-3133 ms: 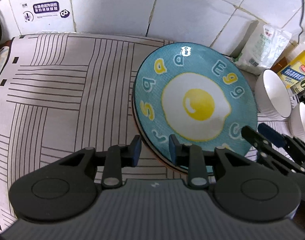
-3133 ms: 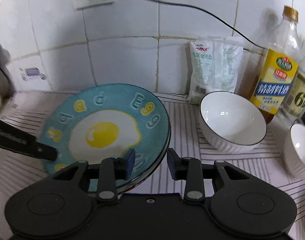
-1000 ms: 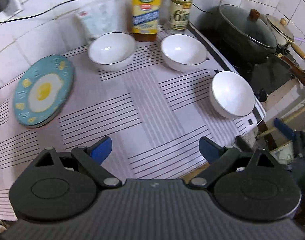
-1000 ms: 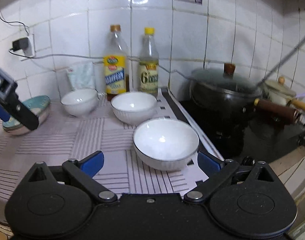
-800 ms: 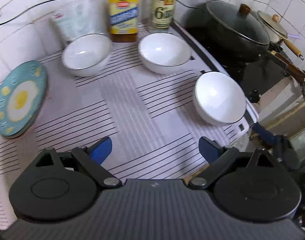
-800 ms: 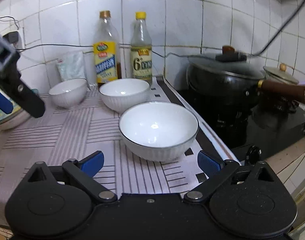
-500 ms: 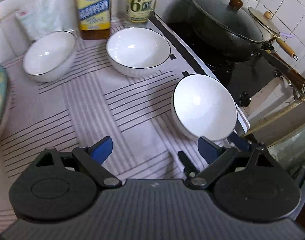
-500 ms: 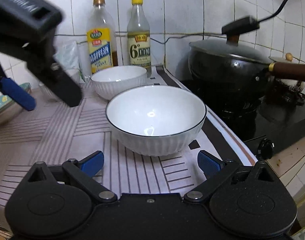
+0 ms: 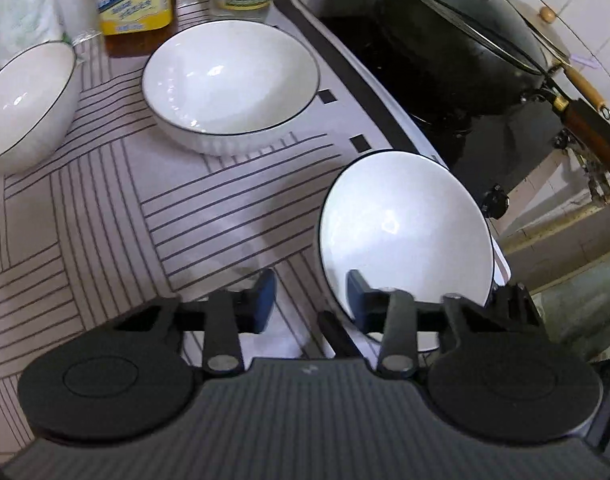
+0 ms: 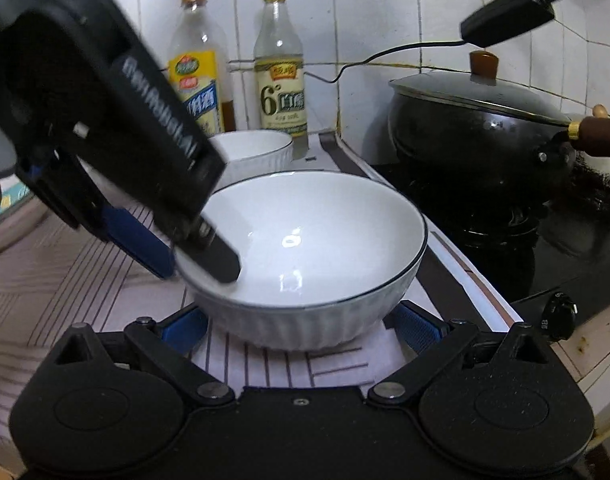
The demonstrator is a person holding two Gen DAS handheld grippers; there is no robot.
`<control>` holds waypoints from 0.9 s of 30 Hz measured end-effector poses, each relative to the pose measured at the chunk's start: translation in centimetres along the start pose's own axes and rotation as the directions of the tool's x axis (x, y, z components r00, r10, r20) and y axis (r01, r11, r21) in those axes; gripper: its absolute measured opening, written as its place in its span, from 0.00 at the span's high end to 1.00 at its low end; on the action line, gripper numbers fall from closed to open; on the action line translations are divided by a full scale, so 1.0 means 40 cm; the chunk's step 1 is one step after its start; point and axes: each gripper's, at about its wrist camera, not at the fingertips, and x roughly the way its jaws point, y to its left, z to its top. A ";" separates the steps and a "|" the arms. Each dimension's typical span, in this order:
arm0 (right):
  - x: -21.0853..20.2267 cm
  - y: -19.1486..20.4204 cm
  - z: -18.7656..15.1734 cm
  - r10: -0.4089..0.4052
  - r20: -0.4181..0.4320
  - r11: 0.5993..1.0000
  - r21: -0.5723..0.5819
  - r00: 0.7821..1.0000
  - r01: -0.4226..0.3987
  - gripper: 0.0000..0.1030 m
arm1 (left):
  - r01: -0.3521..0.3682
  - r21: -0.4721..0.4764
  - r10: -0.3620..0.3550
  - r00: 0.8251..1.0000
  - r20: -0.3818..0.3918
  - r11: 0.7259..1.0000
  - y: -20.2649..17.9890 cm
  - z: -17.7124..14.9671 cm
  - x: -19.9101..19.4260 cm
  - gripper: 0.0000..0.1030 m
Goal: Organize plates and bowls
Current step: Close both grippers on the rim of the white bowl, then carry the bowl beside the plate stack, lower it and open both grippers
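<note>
Left wrist view has the left gripper straddling the near-left rim of the closest white bowl, 1 pad inside and 1 outside, jaws narrowed but can't tell if they're actually pinching it. That bowl sits on the striped mat at the tabletop's right edge, next to the black wok. 2 more bowls, middle one and far-left one, stand behind. Right gripper is spread wide, jaws flanking the same bowl's base, not gripping.
</note>
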 end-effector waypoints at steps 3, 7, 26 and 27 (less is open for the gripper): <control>0.010 -0.003 0.005 0.008 0.015 1.000 0.002 1.000 -0.008 0.03 | 0.019 0.013 -0.019 1.000 0.007 1.000 -0.006 0.002 0.001 0.80; 0.010 0.011 0.010 0.000 0.023 1.000 -0.011 1.000 0.000 0.04 | 0.002 0.056 -0.002 1.000 0.007 0.998 -0.026 0.000 -0.004 0.87; -0.059 0.169 0.049 0.049 0.043 0.997 -0.057 0.998 -0.047 0.04 | -0.075 0.049 0.074 0.997 0.029 0.996 0.075 -0.050 -0.169 0.87; -0.063 0.184 0.055 0.058 0.047 0.996 -0.066 0.997 -0.055 0.04 | -0.080 0.042 0.079 0.996 0.035 0.996 0.086 -0.054 -0.183 0.87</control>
